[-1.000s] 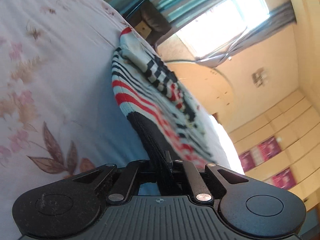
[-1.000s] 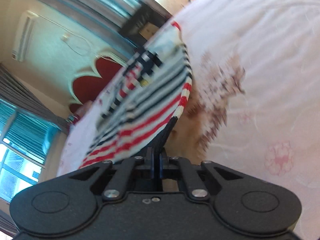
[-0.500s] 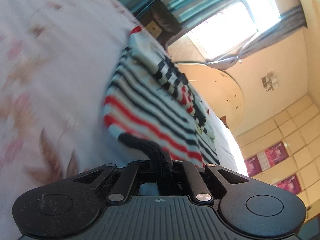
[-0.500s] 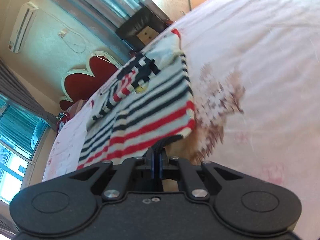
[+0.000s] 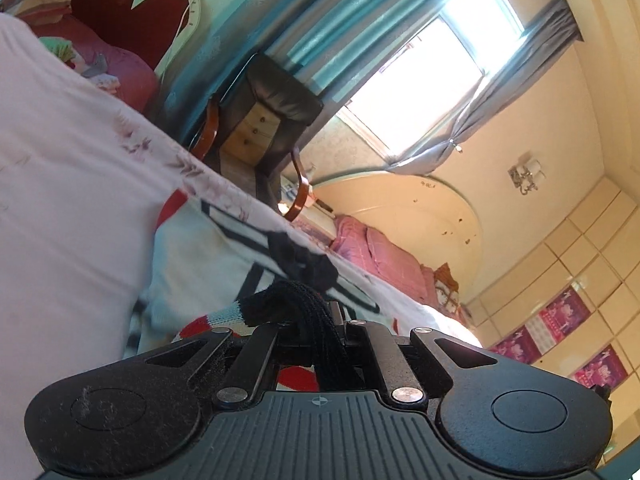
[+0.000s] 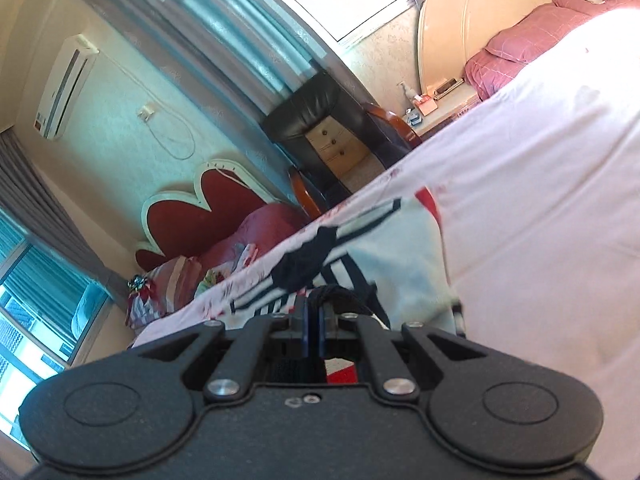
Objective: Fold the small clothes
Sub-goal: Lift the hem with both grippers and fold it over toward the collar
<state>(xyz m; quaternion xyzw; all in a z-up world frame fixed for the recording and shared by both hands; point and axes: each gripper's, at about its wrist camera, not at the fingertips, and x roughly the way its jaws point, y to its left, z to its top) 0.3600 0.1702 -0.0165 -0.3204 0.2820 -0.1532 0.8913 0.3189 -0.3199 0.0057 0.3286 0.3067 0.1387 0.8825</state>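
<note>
A small striped knit sweater, pale with black and red stripes and a black ribbed hem, lies on the floral bed sheet. My left gripper is shut on the black hem, which bunches between its fingers low over the sweater. In the right wrist view my right gripper is shut on the hem's other corner, with the sweater's pale upper part lying just ahead on the sheet. The striped lower part is mostly hidden under the grippers.
A dark leather armchair stands past the bed's far edge, by a wooden drawer unit. Pink pillows and a second bed with a cream headboard lie beyond. A red heart-shaped headboard and piled clothes sit to the left.
Both grippers have carried the hem forward over the sweater toward its far end. The stripes seen before now lie under the grippers, and the views tilt up to the room.
</note>
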